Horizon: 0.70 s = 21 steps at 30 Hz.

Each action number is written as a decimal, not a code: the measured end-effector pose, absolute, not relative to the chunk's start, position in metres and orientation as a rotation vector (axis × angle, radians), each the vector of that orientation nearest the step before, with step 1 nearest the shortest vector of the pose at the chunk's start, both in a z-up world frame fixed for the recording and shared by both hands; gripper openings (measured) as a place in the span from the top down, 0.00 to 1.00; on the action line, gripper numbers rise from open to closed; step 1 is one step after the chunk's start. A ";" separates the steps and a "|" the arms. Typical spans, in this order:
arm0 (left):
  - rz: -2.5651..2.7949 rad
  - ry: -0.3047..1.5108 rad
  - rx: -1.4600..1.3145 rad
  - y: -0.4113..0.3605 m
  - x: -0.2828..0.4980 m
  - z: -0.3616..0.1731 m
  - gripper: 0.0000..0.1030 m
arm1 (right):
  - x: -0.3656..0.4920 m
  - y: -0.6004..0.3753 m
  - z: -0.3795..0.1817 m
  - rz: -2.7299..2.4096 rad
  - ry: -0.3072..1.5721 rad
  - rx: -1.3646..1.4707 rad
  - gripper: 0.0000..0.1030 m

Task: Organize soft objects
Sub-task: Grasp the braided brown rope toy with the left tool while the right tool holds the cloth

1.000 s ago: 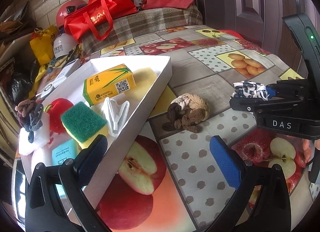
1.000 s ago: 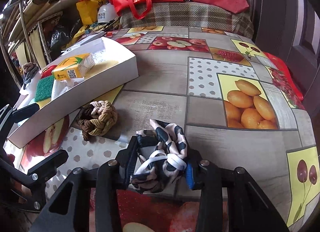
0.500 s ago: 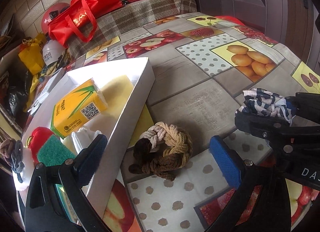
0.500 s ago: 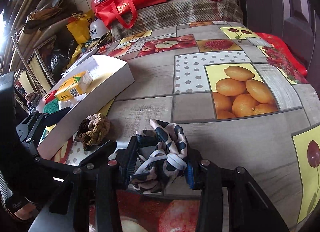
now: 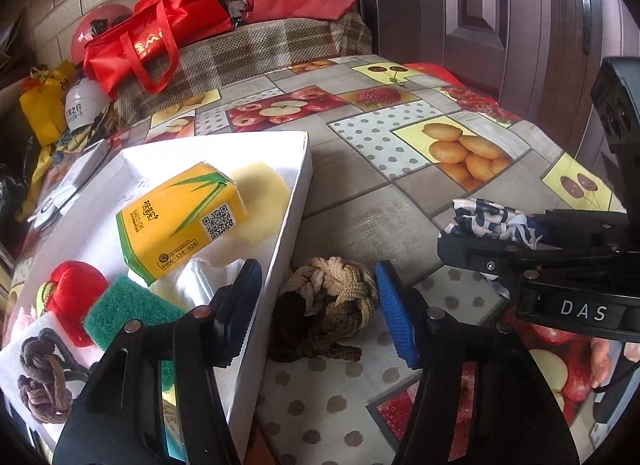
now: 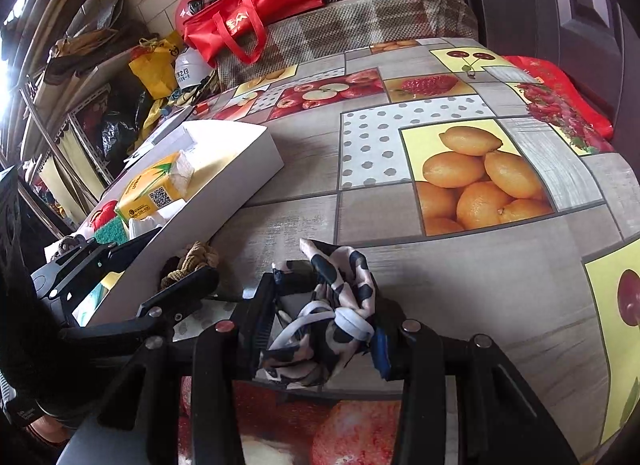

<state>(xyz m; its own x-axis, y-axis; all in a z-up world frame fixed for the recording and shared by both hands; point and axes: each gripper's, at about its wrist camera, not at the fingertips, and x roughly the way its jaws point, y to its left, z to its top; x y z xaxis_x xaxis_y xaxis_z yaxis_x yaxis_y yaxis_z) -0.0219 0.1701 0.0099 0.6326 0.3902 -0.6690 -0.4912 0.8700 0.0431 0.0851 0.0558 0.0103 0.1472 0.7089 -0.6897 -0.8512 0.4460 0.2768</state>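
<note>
A brown-and-beige braided scrunchie (image 5: 332,297) lies on the fruit-print tablecloth, right against the outer wall of a white box (image 5: 296,201). My left gripper (image 5: 316,309) straddles it and its jaws are closing. The right blue pad (image 5: 394,321) is at the scrunchie's edge, while the left finger (image 5: 240,305) hangs over the box wall and is not pressing on it. My right gripper (image 6: 322,325) is shut on a black-and-white patterned cloth scrunchie (image 6: 336,285), held just above the table. That cloth (image 5: 492,221) also shows in the left wrist view.
The box holds a yellow tissue pack (image 5: 180,221), a green sponge (image 5: 128,313), a red plush (image 5: 72,297) and a white cloth (image 5: 200,281). A dark scrunchie (image 5: 40,381) lies outside it. A red bag (image 5: 152,37) and clutter stand behind; a dark door (image 5: 500,5) is on the right.
My left gripper moved forward and down onto the braided scrunchie, and its jaws went from wide apart to narrow around it. The right gripper kept hold of the patterned cloth and rolled a little.
</note>
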 end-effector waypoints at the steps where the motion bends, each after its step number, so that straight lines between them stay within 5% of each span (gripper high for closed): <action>1: 0.487 0.721 -0.197 0.177 -0.024 0.010 0.42 | 0.086 0.056 0.010 1.133 0.868 -0.193 0.59; 10: 0.478 0.577 -0.326 0.218 -0.058 0.023 0.43 | 0.086 0.056 0.010 1.135 0.869 -0.191 0.59; 14: 0.449 0.453 -0.182 0.184 -0.076 0.038 0.42 | 0.086 0.055 0.010 1.138 0.872 -0.185 0.59; 21: 0.436 0.697 0.043 0.150 -0.030 0.018 0.42 | 0.087 0.055 0.010 1.138 0.872 -0.185 0.59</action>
<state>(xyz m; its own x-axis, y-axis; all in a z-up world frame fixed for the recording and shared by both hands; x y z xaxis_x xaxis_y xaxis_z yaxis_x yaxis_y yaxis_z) -0.0305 0.1499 0.0182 0.6804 0.4027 -0.6123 -0.3741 0.9093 0.1824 0.0866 0.0552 0.0101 0.1386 0.7135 -0.6868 -0.8488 0.4429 0.2888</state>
